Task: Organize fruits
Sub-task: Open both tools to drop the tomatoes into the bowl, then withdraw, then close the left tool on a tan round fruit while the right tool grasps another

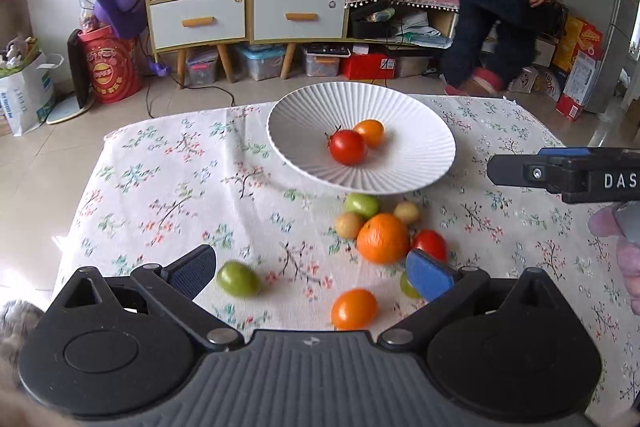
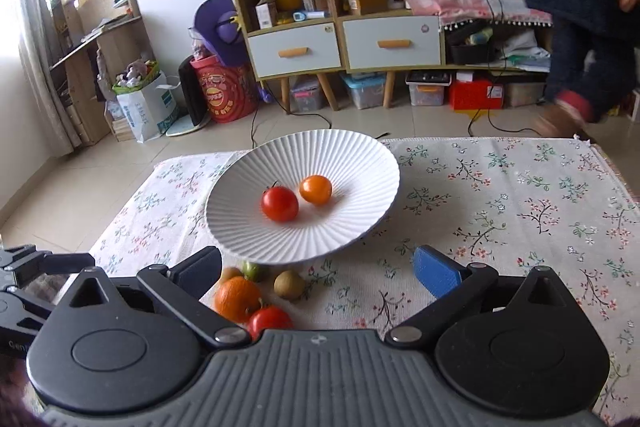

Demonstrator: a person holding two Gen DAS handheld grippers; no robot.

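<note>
Both our tools, left tool (image 1: 310,265) and right tool (image 2: 318,269), gape empty; loose fruit like the orange (image 1: 382,238) could roll off the worktop (image 1: 160,195) if nudged.

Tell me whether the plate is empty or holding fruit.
Holding fruit. The plate has a red tomato and an orange one in it; other fruit lies on the tablecloth.

Right of the white plate (image 2: 248,223) the counter (image 2: 520,211) lies bare. Just in front of the plate a fruit cluster (image 1: 380,227) crowds the cloth, blocking that side.
</note>
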